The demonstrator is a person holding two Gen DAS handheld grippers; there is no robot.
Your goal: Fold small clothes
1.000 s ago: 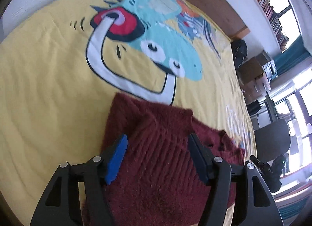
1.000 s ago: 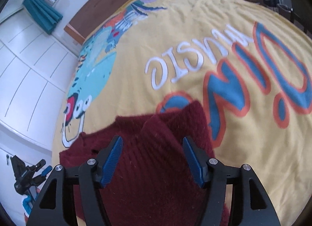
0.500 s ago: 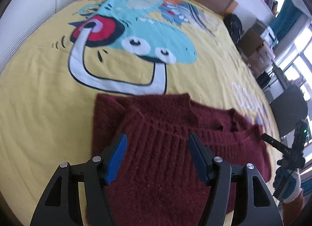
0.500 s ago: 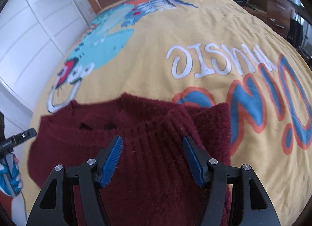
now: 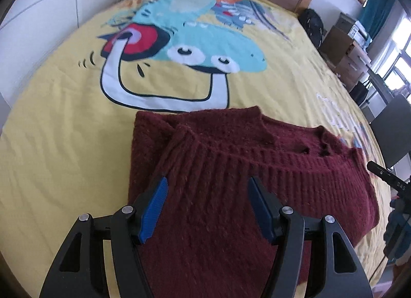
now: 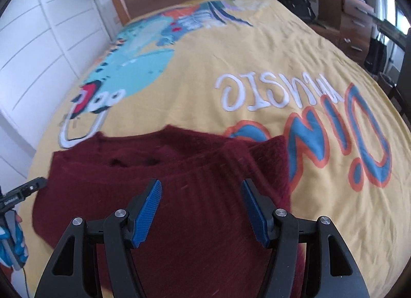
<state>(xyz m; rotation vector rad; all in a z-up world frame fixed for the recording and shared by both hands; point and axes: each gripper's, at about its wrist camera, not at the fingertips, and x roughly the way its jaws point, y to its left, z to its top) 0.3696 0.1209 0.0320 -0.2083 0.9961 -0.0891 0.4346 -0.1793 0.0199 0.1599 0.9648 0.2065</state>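
On a bed [image 5: 51, 143] spread with a yellow cartoon dinosaur cover, a dark red knitted sweater [image 5: 231, 159] lies partly folded at the near edge, its ribbed hem doubled up over the body and one sleeve tucked across at 10 o'clock in my left view. I hold my left gripper [image 5: 208, 206] above the knit near its left side, pads set moderately apart with nothing between them but wool lying flat below. My right gripper [image 6: 201, 211] hangs over the sweater's right side in the same way, jaws about half spread and holding nothing; whether either set of pads brushes the fabric I cannot tell.

From the right view the sweater [image 6: 164, 169] shows a folded-over flap toward 1 o'clock, beside the orange and blue lettering on the cover, and the neck opening sits near 11 o'clock.

The step in hand looks like choosing the next grasp for another fold. To do it well, I judge each gripper should come down on an outer edge at matching points, pinching all layers of the thick knit together so the earlier fold does not slip open. Lifting both sides evenly and laying them over in one sweep should keep the ribbing straight and avoid a bulge in the middle.
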